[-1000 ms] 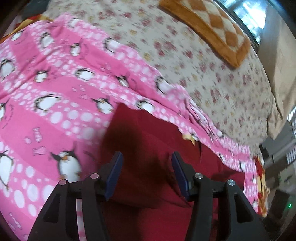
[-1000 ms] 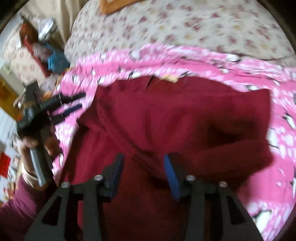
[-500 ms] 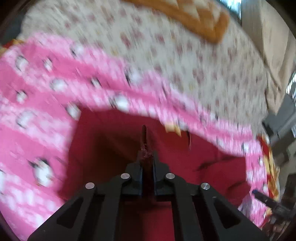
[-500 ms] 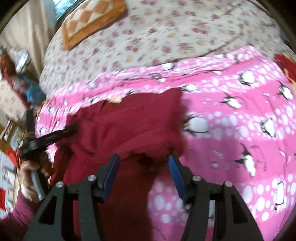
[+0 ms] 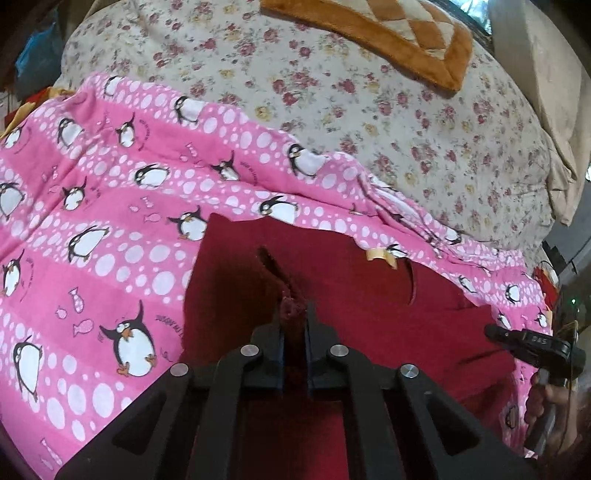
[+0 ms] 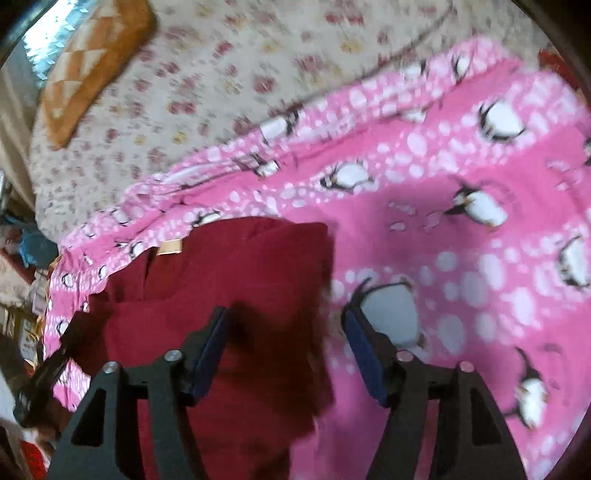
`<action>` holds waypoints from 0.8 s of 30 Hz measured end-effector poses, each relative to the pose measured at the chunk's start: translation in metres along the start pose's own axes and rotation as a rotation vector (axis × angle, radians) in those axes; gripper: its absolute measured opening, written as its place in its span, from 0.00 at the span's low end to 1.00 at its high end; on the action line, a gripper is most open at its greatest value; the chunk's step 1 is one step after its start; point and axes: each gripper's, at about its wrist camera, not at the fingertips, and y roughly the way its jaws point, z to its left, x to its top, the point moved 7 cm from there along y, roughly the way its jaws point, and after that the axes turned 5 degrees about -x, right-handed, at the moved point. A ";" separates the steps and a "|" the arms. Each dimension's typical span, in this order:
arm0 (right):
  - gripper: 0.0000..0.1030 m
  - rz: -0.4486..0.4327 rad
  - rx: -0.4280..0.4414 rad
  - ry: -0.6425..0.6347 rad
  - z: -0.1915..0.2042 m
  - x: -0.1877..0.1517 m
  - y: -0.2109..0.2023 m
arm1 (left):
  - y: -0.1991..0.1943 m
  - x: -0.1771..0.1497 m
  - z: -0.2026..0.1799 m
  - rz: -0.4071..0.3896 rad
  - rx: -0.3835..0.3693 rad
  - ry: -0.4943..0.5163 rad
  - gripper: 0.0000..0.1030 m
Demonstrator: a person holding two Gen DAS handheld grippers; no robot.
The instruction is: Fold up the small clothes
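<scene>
A dark red garment is seen in the lower centre of the left wrist view, spread on a pink penguin-print blanket that fills the left and middle of that frame. A raised pinch of the red cloth is clamped between the closed fingers of the left gripper at the bottom centre, and a ridge of fabric is drawn up from there toward a slit-like fold higher on the garment. A small tan label is seen at the garment's upper edge, right of centre. A floral bedsheet is shown above the blanket, with an orange checked cushion at the top of the frame. At the lower right edge, the right gripper is seen from the side, held in a hand; its finger state cannot be told from this view. In the right wrist view, which is blurred, the right gripper is shown at the bottom centre with its blue-padded fingers set well apart and nothing clamped between them. The garment is seen in the lower left of that frame, its right edge lying between the two fingers, and the pink blanket is spread over the right half.
</scene>
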 end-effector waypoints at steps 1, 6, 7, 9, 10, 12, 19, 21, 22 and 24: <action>0.15 -0.013 -0.016 -0.027 0.003 0.002 0.001 | 0.001 0.000 0.003 0.004 0.005 -0.009 0.00; 0.15 -0.082 -0.143 -0.083 -0.003 0.005 -0.003 | 0.014 -0.007 0.007 0.052 0.028 -0.019 0.00; 0.18 -0.070 -0.128 -0.054 -0.007 0.003 -0.004 | 0.014 -0.009 0.006 0.057 0.034 -0.012 0.00; 0.23 -0.074 -0.103 -0.020 -0.012 0.000 -0.017 | 0.014 -0.011 0.005 0.059 0.044 -0.002 0.00; 0.25 -0.080 -0.086 -0.030 -0.008 -0.003 -0.025 | 0.014 -0.011 0.005 0.059 0.046 -0.002 0.00; 0.32 -0.053 -0.071 -0.088 0.001 -0.015 -0.031 | 0.016 -0.011 0.007 0.063 0.049 -0.013 0.00; 0.40 0.031 -0.088 -0.188 0.004 -0.077 -0.047 | 0.017 -0.016 0.016 0.081 0.055 -0.061 0.00; 0.40 0.019 -0.054 -0.143 -0.002 -0.074 -0.058 | 0.017 -0.017 0.017 0.080 0.059 -0.057 0.00; 0.42 0.007 -0.048 -0.132 -0.004 -0.070 -0.062 | 0.017 -0.017 0.016 0.079 0.063 -0.055 0.00; 0.52 -0.036 -0.042 -0.121 -0.004 -0.057 -0.069 | 0.017 -0.017 0.016 0.078 0.072 -0.046 0.00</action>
